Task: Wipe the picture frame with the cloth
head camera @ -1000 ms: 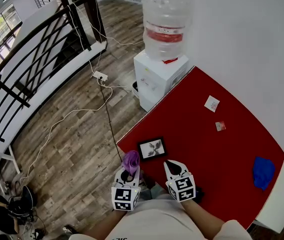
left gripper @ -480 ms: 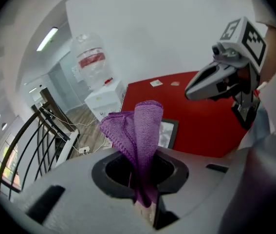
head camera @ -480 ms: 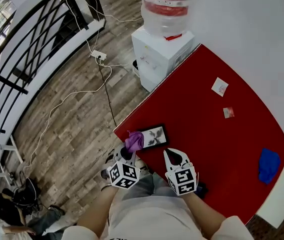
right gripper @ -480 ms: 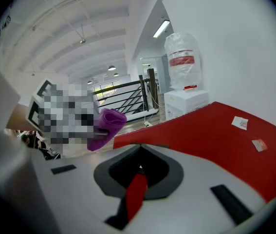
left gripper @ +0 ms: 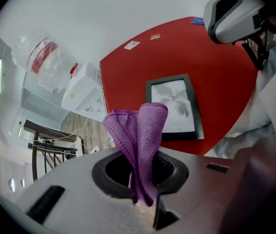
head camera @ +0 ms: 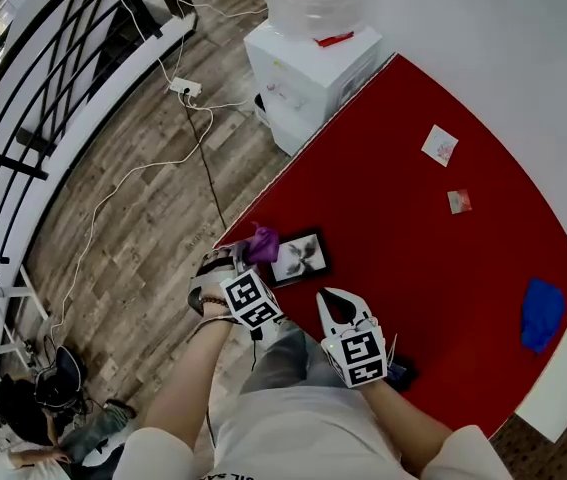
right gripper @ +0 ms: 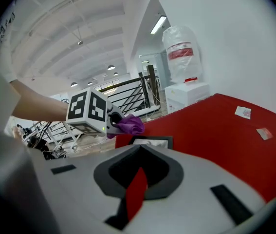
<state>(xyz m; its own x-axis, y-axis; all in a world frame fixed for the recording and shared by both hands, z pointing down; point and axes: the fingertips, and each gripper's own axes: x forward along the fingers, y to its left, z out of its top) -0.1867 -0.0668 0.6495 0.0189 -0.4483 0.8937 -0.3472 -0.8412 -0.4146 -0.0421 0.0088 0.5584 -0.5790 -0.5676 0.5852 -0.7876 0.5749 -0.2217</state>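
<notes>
A small black picture frame (head camera: 300, 258) with a pale print lies flat near the red table's (head camera: 433, 258) near-left corner. My left gripper (head camera: 246, 258) comes in from the left, shut on a folded purple cloth (head camera: 261, 243). The cloth sits at the frame's left edge; contact cannot be told. In the left gripper view the cloth (left gripper: 142, 130) sticks up from the closed jaws with the frame (left gripper: 174, 106) beyond it. My right gripper (head camera: 335, 303) hovers just short of the frame, shut and holding nothing. From the right gripper view, the left gripper (right gripper: 109, 123) holds the cloth (right gripper: 130, 125) above the frame (right gripper: 150, 141).
A water dispenser (head camera: 308, 38) stands off the table's far-left side. A blue cloth (head camera: 541, 313) lies at the right edge, with two small cards (head camera: 440, 145) (head camera: 459, 201) further back. Cables and a power strip (head camera: 185, 88) lie on the wooden floor beside a black railing (head camera: 53, 78).
My left gripper swung out to the left and carried the purple cloth from the frame's near side to its left edge. The right gripper stayed about where it was.
</notes>
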